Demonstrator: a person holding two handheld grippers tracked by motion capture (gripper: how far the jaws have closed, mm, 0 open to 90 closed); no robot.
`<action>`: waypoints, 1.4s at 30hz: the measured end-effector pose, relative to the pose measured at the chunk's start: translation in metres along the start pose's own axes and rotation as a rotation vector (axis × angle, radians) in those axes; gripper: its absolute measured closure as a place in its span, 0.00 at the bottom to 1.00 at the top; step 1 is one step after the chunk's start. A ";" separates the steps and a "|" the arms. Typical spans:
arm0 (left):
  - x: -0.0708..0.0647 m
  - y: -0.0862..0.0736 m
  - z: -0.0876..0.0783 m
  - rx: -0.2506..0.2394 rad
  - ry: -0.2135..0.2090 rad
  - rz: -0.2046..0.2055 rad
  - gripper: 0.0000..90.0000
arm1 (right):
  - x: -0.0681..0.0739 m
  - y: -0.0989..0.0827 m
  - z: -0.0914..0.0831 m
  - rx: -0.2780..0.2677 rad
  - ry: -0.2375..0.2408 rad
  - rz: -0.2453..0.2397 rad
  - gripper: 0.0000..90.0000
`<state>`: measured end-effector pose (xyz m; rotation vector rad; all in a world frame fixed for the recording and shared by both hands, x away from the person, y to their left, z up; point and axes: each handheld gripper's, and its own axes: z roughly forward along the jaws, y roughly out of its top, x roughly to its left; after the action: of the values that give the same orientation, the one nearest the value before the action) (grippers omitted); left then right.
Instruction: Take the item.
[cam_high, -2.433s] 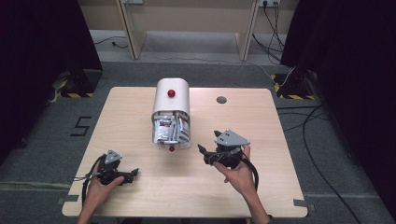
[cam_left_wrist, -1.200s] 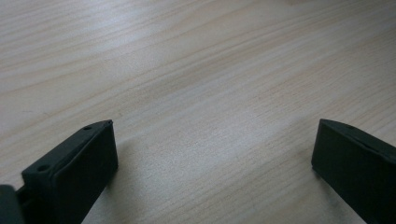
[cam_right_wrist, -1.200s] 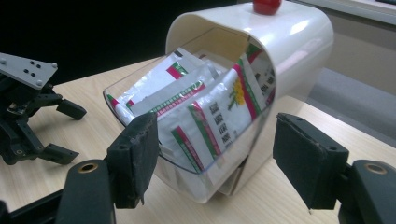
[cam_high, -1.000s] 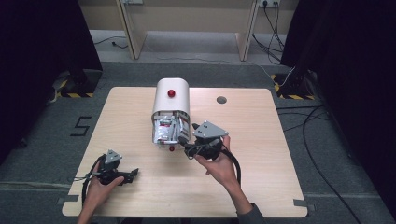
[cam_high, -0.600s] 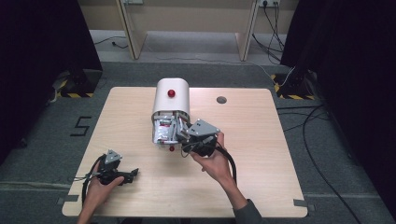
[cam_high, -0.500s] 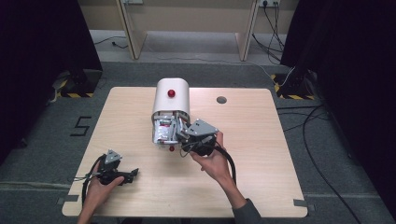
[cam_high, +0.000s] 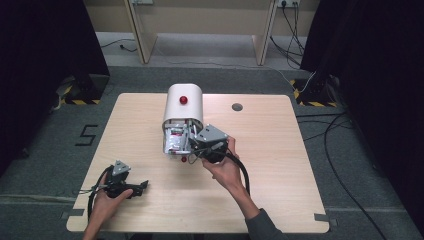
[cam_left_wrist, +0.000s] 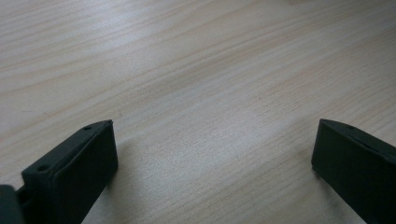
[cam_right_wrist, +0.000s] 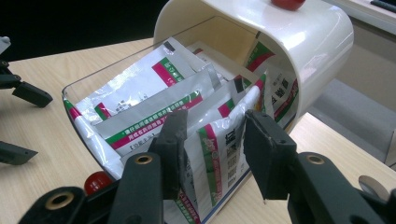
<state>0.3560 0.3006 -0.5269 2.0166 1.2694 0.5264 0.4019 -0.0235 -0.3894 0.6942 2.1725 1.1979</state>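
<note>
Two grippers are in play. The right gripper (cam_right_wrist: 212, 140) has its jaws around one upright white sachet with green and pink print (cam_right_wrist: 219, 158); the jaws have just been closing, the sachet stands between them, and whether the pads already press it cannot be told. That sachet stands at the open front of a clear plastic drawer (cam_right_wrist: 79, 93), just past the jaw tips, and behind it lie several more sachets of the same kind (cam_right_wrist: 154, 100); their exact count cannot be told. The drawer juts from one rounded cream-white dispenser (cam_high: 183, 107) that bears one red knob (cam_high: 183, 100) on top; a second red knob (cam_right_wrist: 97, 182) sits at the drawer's lower front, left of the jaws.

The left gripper (cam_left_wrist: 215, 154) rests on the light wooden table (cam_left_wrist: 210, 70), jaws spread wide with bare wood between them.

Compared with the earliest high view, the right gripper has moved from the bare table up to the drawer; the left has stayed put.

Beyond the table lie grey carpet (cam_high: 220, 80), cables and dark curtains.
</note>
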 end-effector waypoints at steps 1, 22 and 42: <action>0.000 0.000 0.000 0.000 0.000 0.000 0.00 | 0.000 0.000 0.000 0.000 0.001 0.000 0.71; 0.000 0.000 0.000 -0.002 0.000 -0.003 0.00 | -0.005 0.005 -0.026 -0.094 0.007 0.029 0.91; 0.000 0.000 0.000 -0.002 0.000 -0.003 0.00 | -0.011 0.012 -0.056 -0.181 0.039 0.028 0.93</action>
<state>0.3560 0.3004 -0.5270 2.0125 1.2710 0.5263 0.3733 -0.0580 -0.3515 0.6308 2.0590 1.4128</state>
